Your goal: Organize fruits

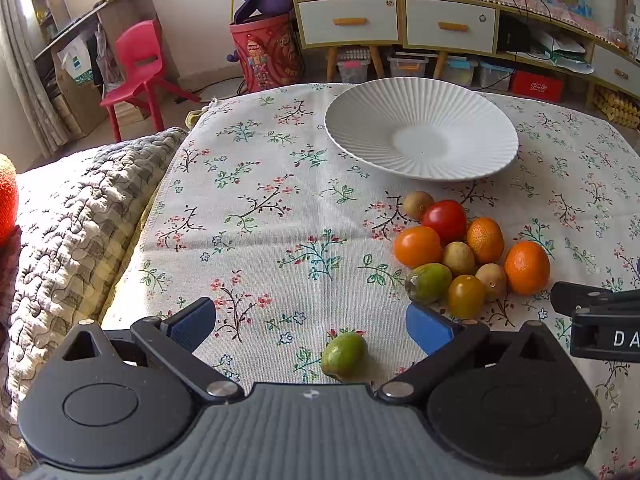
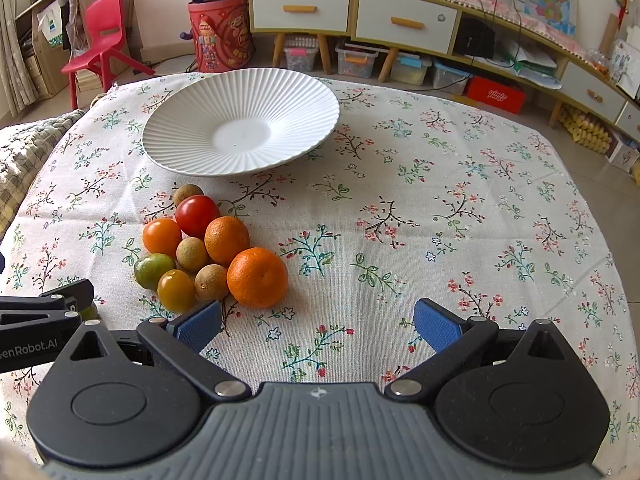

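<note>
A white ribbed plate (image 1: 352, 136) (image 2: 168, 148) stands empty at the far side of the floral tablecloth. A cluster of several small fruits lies in front of it: a red tomato (image 1: 444, 220) (image 2: 197, 216), oranges (image 1: 527, 267) (image 2: 257, 277), brown longans and a green fruit (image 1: 428, 282) (image 2: 152, 270). One lone green fruit (image 1: 344, 355) lies on the cloth between the open fingers of my left gripper (image 1: 312, 326), untouched. My right gripper (image 2: 318, 328) is open and empty, just right of the cluster, its left pad (image 2: 200, 328) close to the big orange.
The right gripper's body (image 1: 600, 320) shows at the right edge of the left wrist view; the left gripper's (image 2: 40, 328) shows at the left of the right wrist view. A quilted blanket (image 1: 68, 232) lies left of the table. Cabinets, a red chair (image 1: 136, 68) and a red bin stand beyond.
</note>
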Action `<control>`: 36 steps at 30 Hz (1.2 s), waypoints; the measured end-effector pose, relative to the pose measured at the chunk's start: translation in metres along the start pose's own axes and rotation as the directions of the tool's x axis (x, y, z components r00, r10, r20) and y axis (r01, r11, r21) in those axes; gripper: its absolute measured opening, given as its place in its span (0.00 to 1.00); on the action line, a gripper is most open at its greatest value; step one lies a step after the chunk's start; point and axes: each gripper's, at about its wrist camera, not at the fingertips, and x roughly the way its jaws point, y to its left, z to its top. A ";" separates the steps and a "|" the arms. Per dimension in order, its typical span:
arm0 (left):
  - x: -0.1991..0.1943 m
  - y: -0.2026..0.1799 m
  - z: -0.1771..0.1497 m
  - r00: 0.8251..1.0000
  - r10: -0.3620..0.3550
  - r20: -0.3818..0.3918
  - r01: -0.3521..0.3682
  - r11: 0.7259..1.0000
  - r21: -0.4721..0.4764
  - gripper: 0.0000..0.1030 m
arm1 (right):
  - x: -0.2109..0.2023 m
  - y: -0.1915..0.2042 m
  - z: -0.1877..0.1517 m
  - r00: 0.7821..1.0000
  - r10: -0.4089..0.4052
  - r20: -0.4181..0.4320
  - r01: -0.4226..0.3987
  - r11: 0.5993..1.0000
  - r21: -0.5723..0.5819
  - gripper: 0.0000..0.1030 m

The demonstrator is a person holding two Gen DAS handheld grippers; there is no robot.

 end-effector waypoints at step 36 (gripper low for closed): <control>-0.001 -0.003 -0.002 1.000 -0.008 -0.006 0.008 1.000 0.000 0.87 | 0.002 0.000 -0.002 1.000 -0.002 -0.002 0.002 1.000 0.000 1.00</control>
